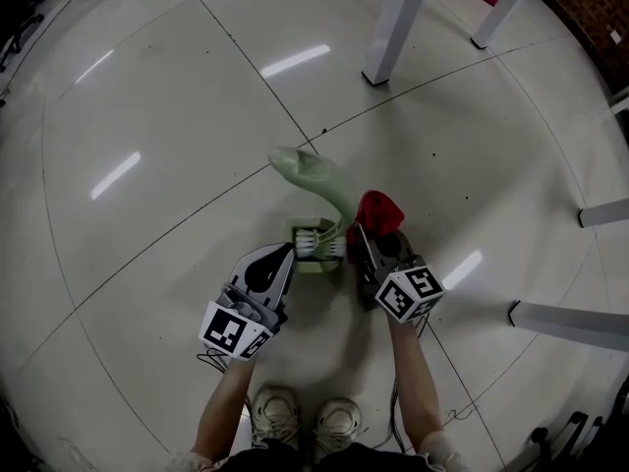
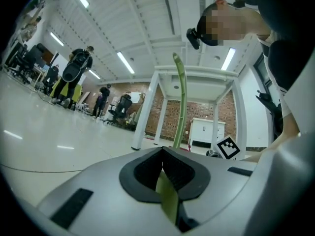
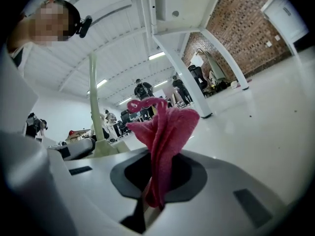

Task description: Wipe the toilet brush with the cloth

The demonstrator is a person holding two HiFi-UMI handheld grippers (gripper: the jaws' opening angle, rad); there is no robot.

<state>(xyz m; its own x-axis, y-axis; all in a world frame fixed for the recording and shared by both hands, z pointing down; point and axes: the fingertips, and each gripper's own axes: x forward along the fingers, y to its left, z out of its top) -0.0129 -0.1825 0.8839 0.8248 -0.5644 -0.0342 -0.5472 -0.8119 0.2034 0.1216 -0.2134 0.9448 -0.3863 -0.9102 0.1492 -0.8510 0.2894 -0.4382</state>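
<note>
A pale green toilet brush stands in its green holder on the shiny floor, white bristles showing at the holder's mouth. My left gripper sits at the holder's left rim. In the left gripper view its jaws are shut on a thin pale green edge, seemingly that rim, and the handle rises straight behind. My right gripper is just right of the holder, shut on a red cloth. The cloth stands bunched up out of the jaws, with the handle to its left.
White table legs stand beyond the brush, and more white legs lie at the right. The person's shoes are close behind the grippers. People and office chairs are far off across the hall.
</note>
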